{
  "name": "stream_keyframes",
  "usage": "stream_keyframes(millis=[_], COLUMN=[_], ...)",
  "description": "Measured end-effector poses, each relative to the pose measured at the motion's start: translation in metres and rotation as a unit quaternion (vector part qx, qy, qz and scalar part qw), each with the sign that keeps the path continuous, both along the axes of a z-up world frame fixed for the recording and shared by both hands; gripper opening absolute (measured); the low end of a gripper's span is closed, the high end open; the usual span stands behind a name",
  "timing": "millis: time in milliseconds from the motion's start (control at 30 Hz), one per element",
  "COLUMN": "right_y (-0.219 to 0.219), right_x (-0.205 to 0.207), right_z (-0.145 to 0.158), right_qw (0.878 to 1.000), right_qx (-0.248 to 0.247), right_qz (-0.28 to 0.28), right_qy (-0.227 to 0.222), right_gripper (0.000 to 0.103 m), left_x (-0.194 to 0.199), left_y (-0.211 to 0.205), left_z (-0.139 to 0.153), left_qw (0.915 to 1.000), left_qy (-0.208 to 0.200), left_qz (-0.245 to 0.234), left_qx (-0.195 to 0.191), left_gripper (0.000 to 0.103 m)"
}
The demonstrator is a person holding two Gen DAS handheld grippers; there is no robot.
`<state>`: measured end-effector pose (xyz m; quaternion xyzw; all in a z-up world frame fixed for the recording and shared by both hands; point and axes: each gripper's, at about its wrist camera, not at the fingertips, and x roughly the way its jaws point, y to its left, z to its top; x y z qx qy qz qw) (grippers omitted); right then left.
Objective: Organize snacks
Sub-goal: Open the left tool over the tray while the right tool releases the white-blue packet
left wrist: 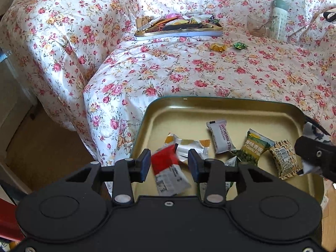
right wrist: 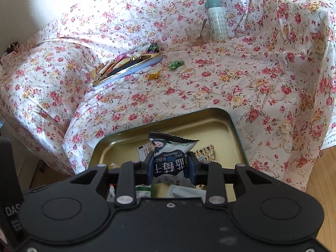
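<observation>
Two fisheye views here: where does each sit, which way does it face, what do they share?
Left wrist: on the left tongs, facing down over the near tin; jaws open around a red packet; right tongs' tip at the right edge.
Right wrist: on the right tongs, same heading; shut on a blueberry packet.
Shared: near tin, far tin, flask, glass, two loose candies.

We read: white packet (left wrist: pixel 221 137) "WTHORN STRI" | green packet (left wrist: pixel 254 147) "Garlic Fla" | blueberry pouch (right wrist: pixel 170 157) "Dried Blueberries", upside down
</observation>
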<state>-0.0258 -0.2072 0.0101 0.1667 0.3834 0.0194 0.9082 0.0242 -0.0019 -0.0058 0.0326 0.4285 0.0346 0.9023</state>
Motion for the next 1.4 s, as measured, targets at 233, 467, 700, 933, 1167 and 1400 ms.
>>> stream_keyframes(millis=[233, 467, 700, 933, 1167, 1400], right_y=[0.001, 0.002, 0.002, 0.002, 0.004, -0.001], right_x=[0.001, 0.000, 0.000, 0.000, 0.003, 0.007], right_z=[-0.002, -0.002, -0.001, -0.002, -0.007, -0.011], right_qw=[1.000, 1.000, 1.000, 0.999, 0.996, 0.994], right_qx=[-0.011, -0.016, -0.023, -0.030, -0.053, -0.045], right_qz=[0.008, 0.013, 0.012, 0.019, 0.037, 0.063], right_qy=[0.009, 0.013, 0.012, 0.018, 0.058, 0.080], right_gripper=[0.034, 0.038, 0.039, 0.040, 0.043, 0.044], left_x=[-0.001, -0.001, -0.002, -0.002, 0.001, 0.004], left_y=[0.008, 0.015, 0.016, 0.015, 0.018, 0.023], left_z=[-0.001, -0.004, -0.005, -0.008, -0.010, -0.008], left_qw=[0.9998, 0.9994, 0.9992, 0.9991, 0.9960, 0.9924], left_qy=[0.003, 0.013, 0.018, 0.028, 0.070, 0.096], left_qz=[0.016, 0.025, 0.025, 0.020, -0.001, -0.020], left_qx=[-0.009, -0.021, -0.025, -0.023, -0.056, -0.074], left_gripper=[0.049, 0.049, 0.049, 0.049, 0.049, 0.049])
